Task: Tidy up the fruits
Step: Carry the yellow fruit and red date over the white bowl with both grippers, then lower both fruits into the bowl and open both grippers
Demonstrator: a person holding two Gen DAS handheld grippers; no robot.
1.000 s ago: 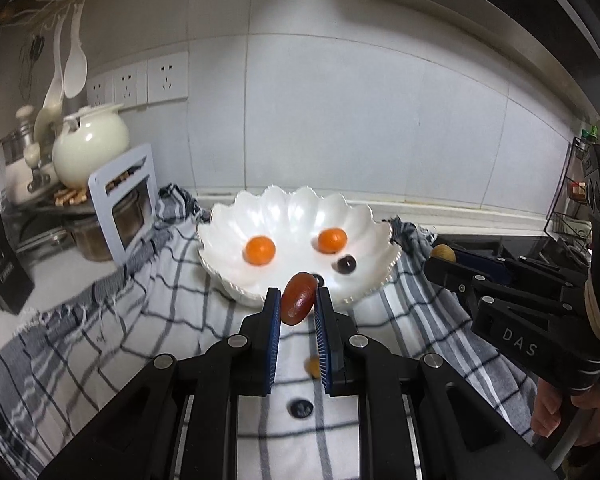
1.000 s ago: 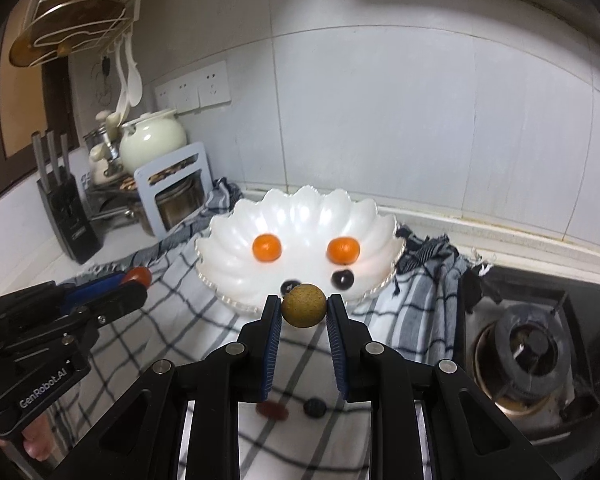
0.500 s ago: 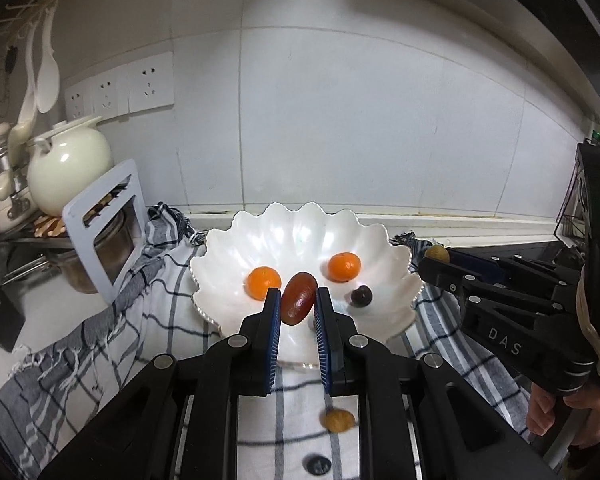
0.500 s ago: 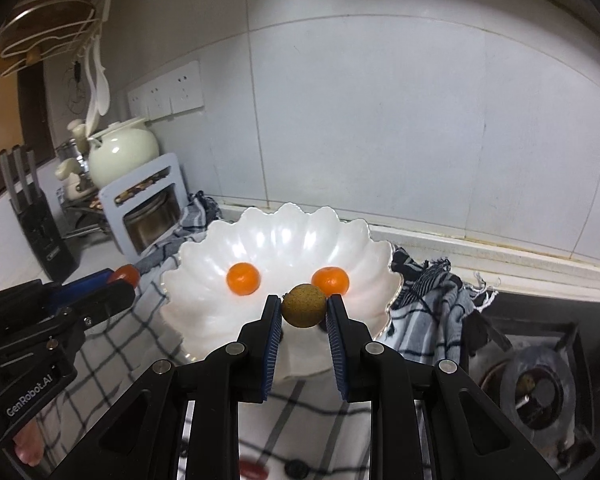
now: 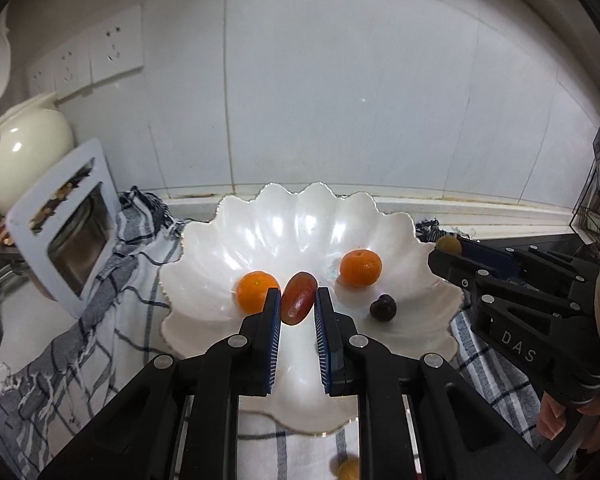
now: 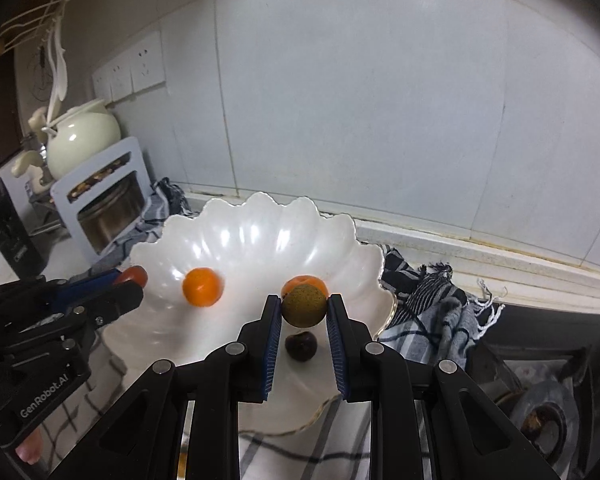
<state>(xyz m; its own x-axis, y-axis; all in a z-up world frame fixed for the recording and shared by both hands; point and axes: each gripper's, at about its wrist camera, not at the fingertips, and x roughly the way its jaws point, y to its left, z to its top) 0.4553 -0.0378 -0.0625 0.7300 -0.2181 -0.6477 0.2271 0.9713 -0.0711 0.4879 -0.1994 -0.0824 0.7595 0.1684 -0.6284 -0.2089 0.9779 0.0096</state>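
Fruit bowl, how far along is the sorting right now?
Done: two oranges and a dark fruit lie in the white bowl. In hand: the left gripper pinches a red fruit, the right gripper a greenish-brown fruit, both over the bowl. Left: releasing them, plus a small yellowish fruit on the checked cloth.

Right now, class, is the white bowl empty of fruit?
No: the white bowl holds two oranges and a dark round fruit.
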